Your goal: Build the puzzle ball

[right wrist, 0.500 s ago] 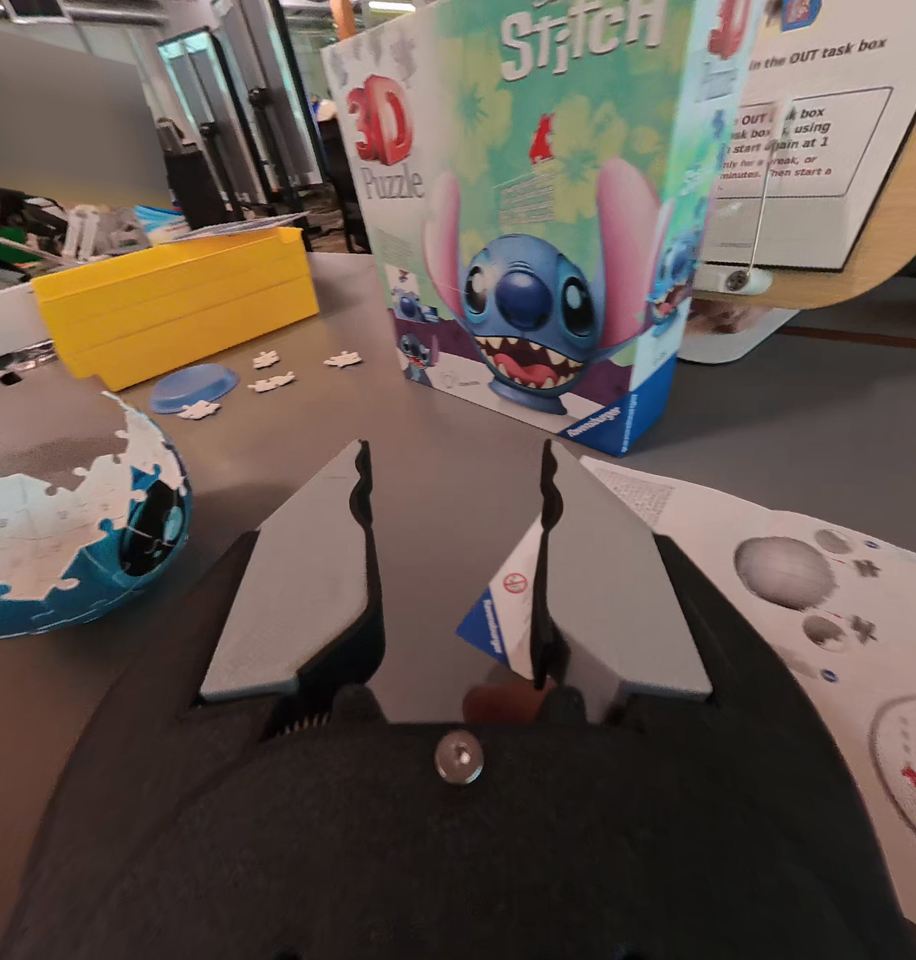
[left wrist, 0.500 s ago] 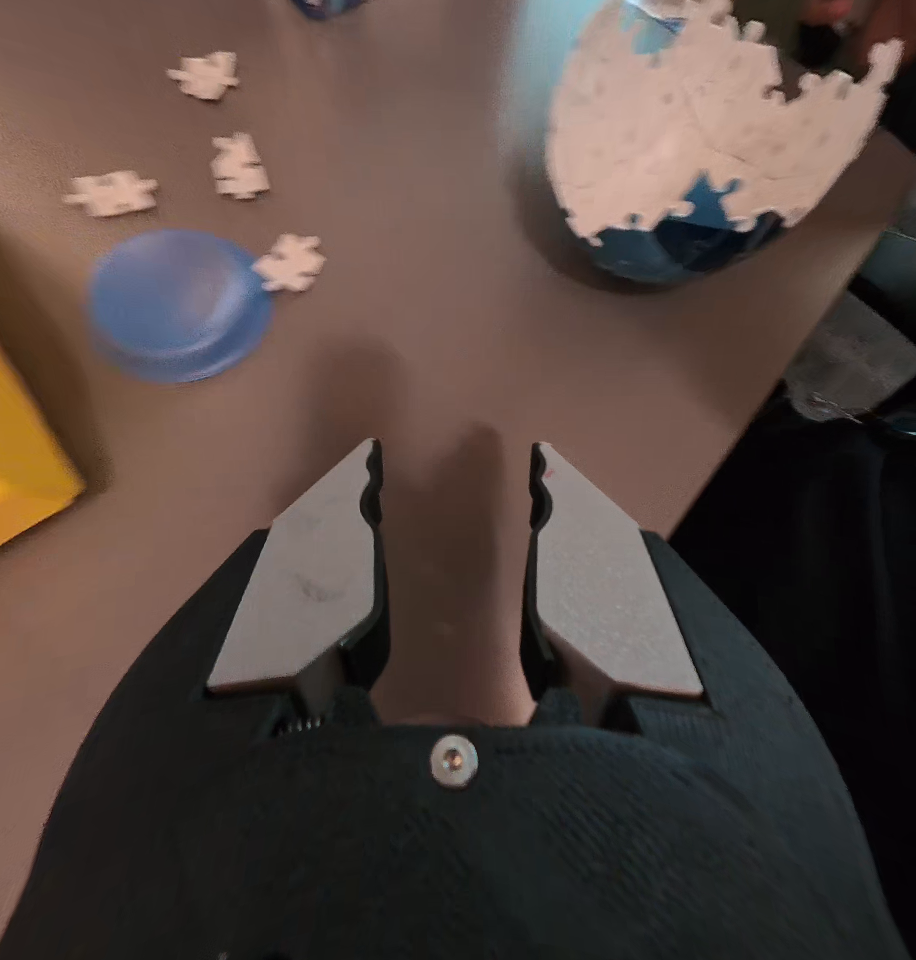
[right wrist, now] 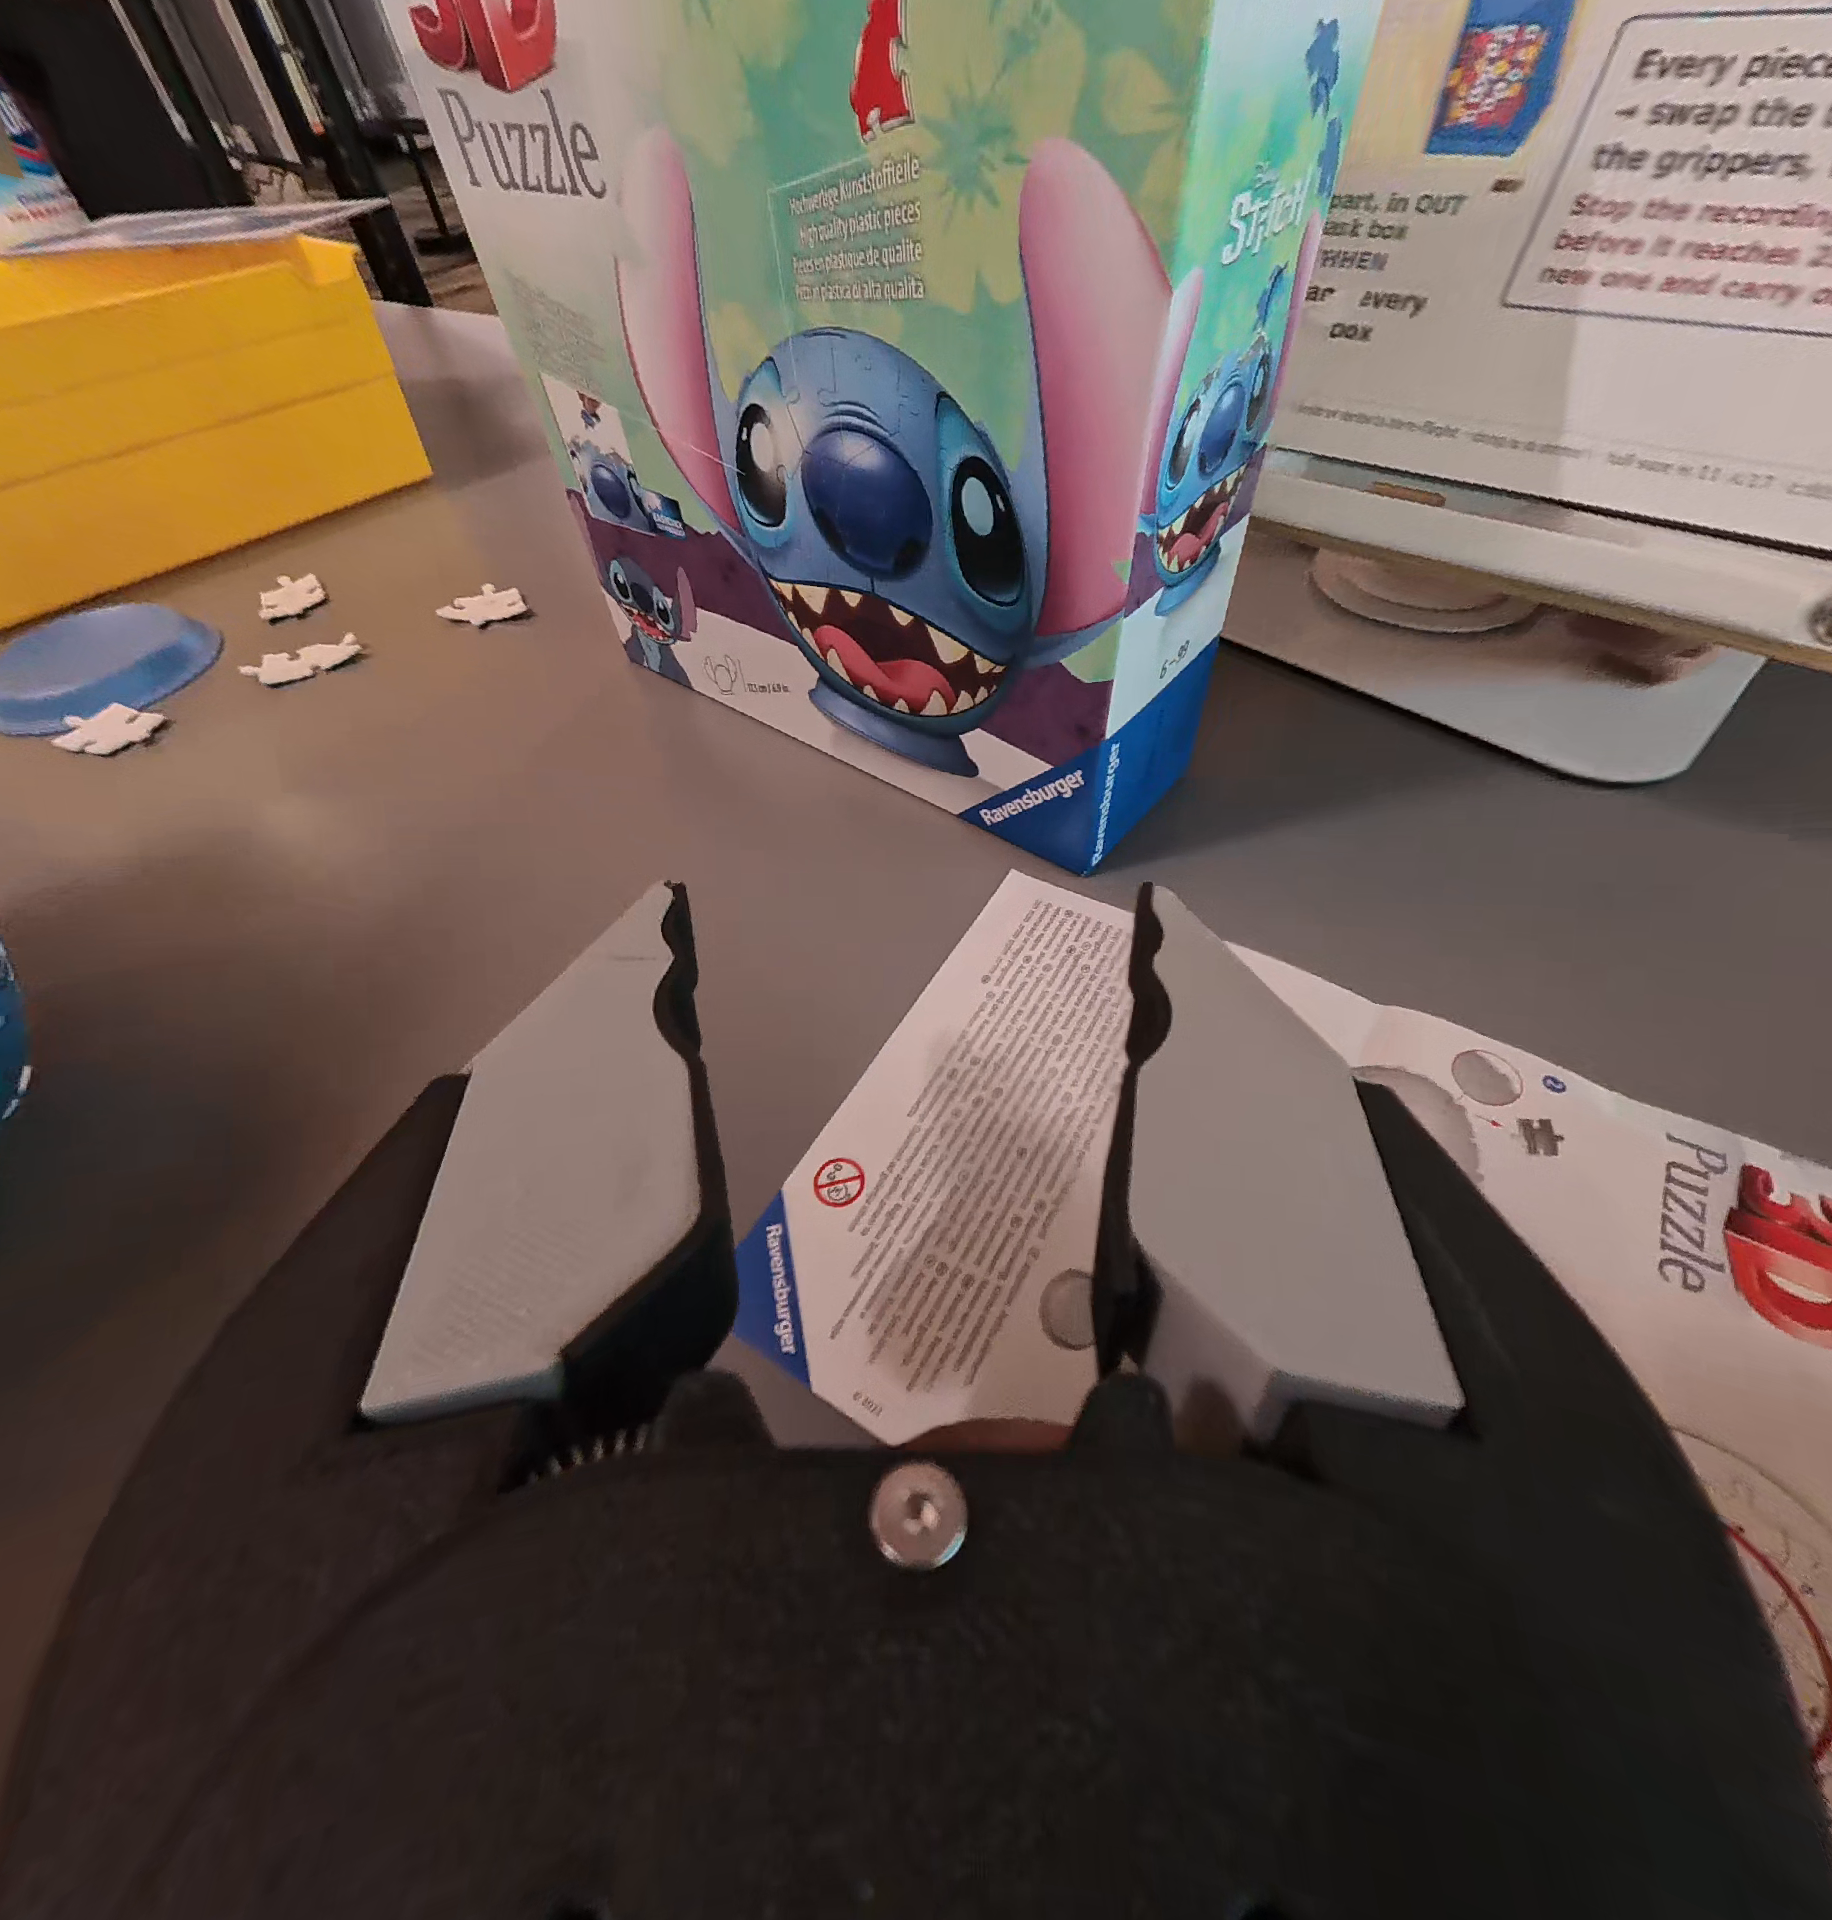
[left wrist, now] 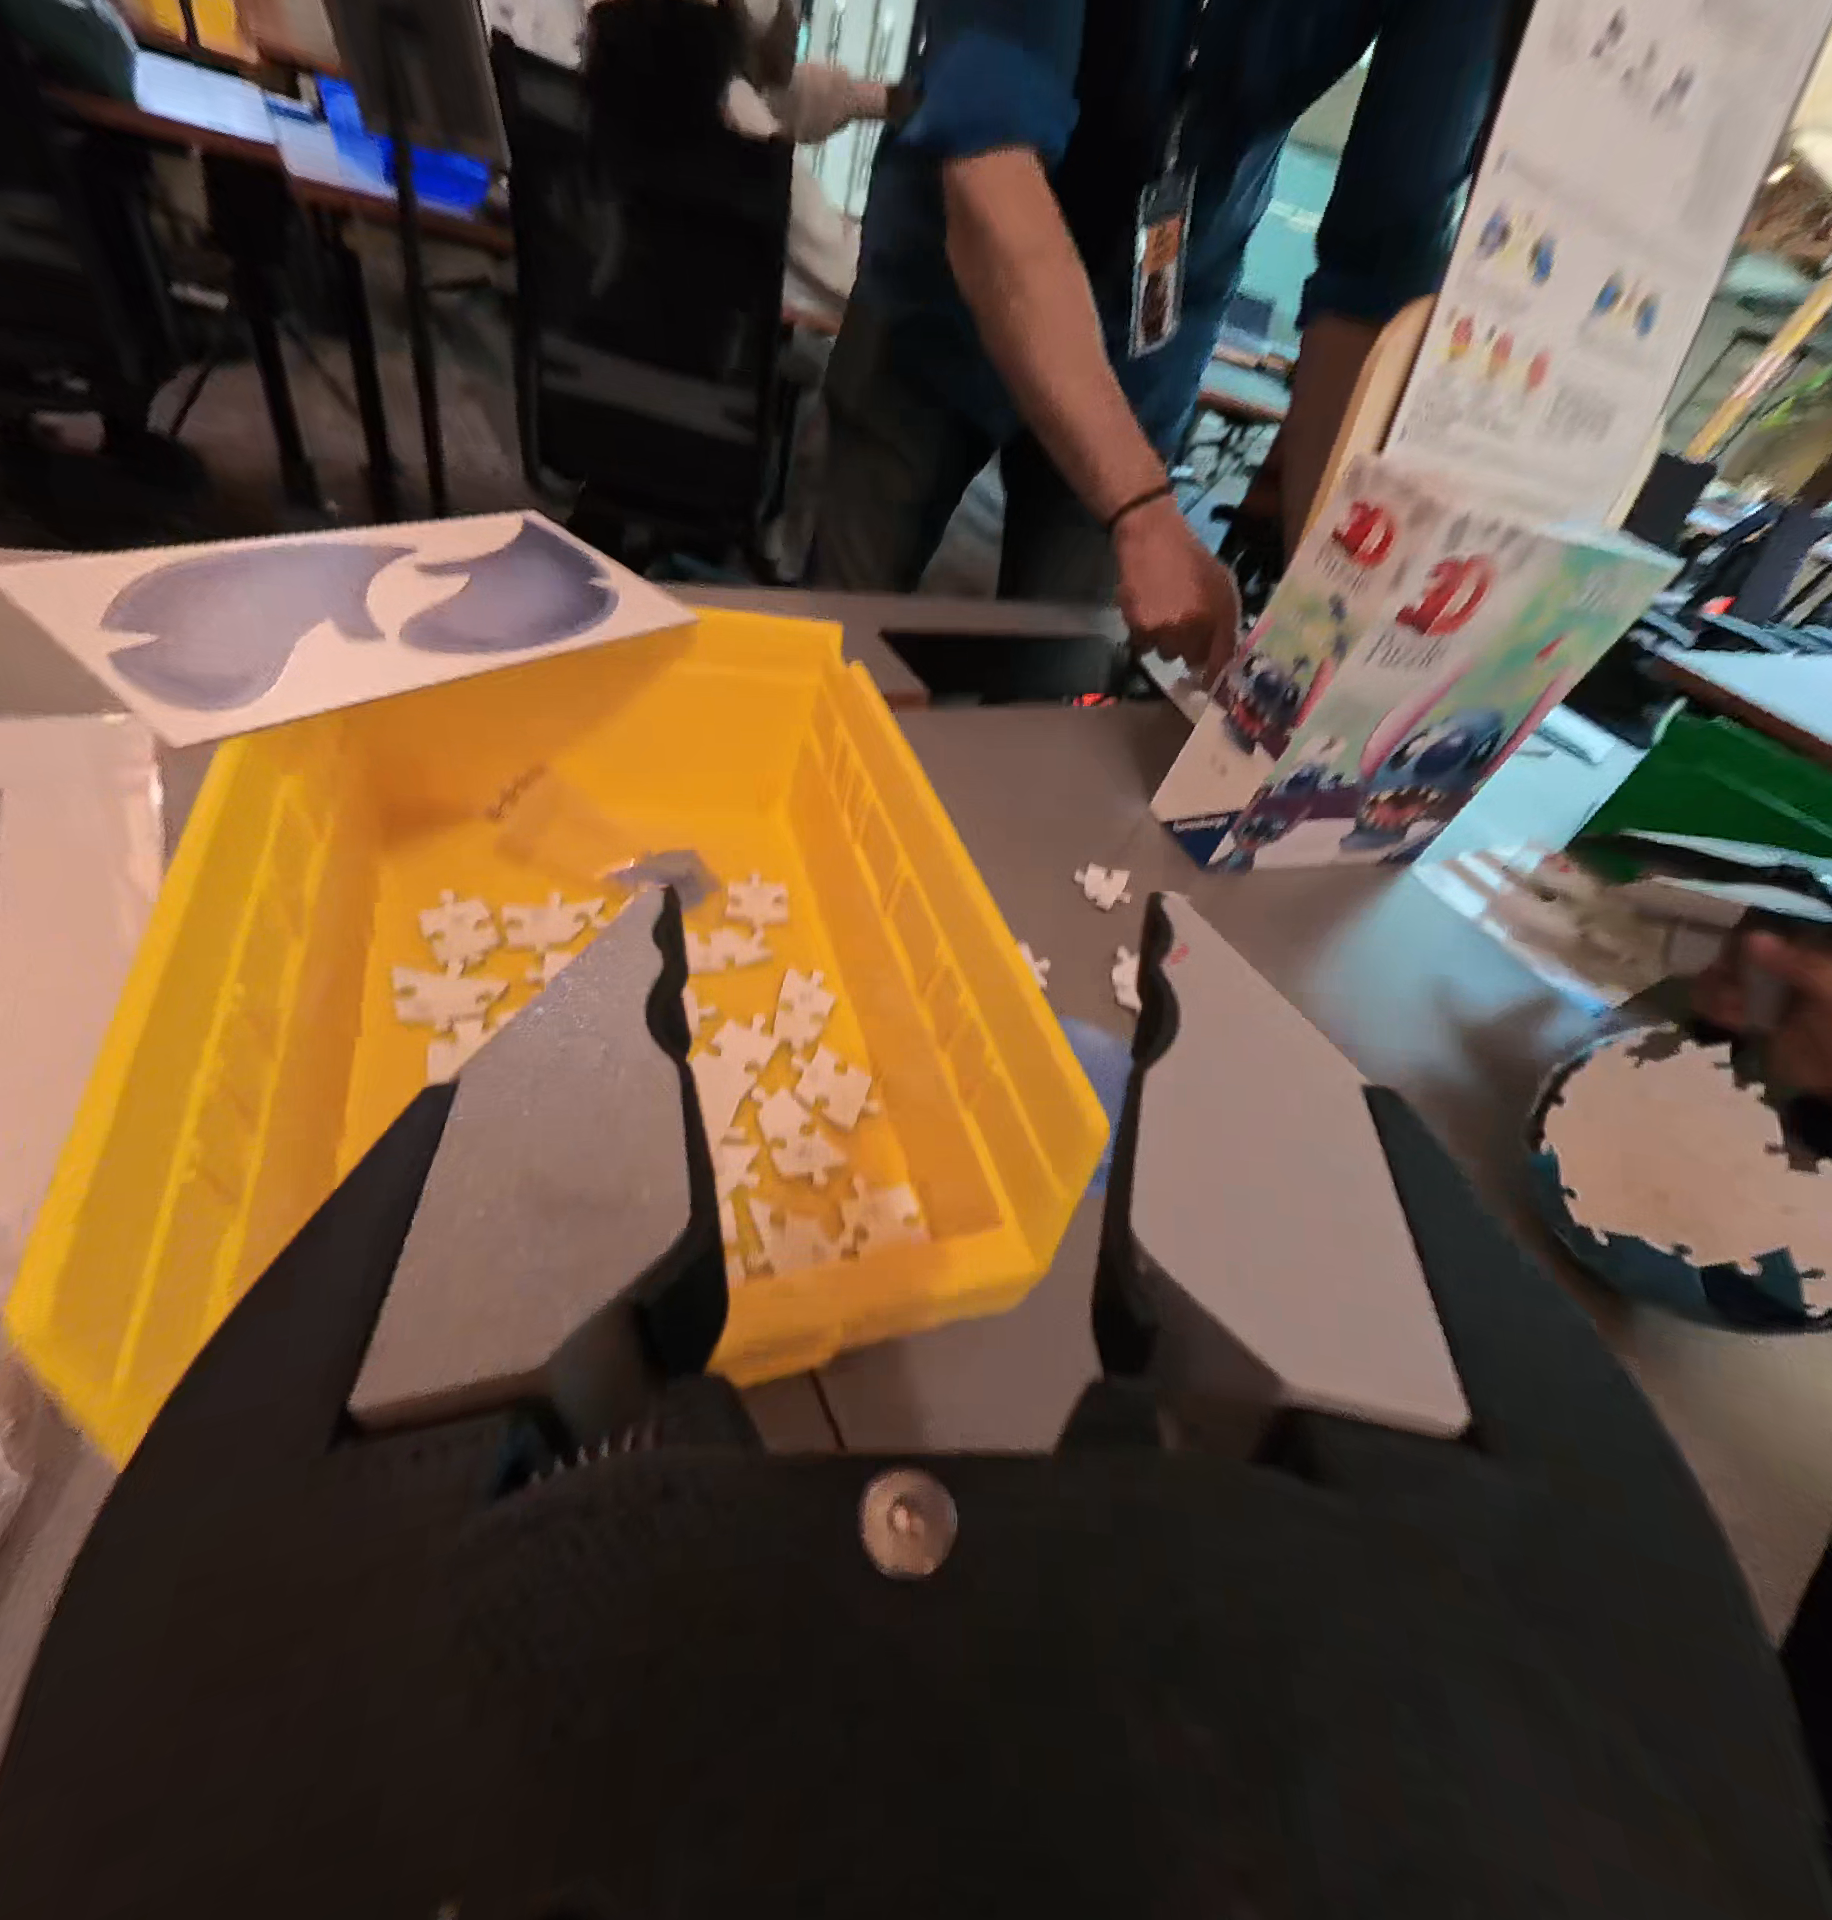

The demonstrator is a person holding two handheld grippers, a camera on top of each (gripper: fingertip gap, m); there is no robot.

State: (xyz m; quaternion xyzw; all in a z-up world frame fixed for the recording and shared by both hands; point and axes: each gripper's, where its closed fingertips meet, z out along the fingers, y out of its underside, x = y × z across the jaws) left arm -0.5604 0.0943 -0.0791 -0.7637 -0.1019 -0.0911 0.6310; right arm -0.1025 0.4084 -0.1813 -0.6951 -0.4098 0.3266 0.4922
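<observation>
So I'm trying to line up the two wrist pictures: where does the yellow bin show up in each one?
Left wrist view: the yellow bin fills the left-centre, open toward the camera, loose white puzzle pieces inside, partly behind the left gripper.
Right wrist view: the yellow bin sits at the upper left edge, seen from its side.
Shared landmark: the puzzle box, standing right of the bin in both.
</observation>
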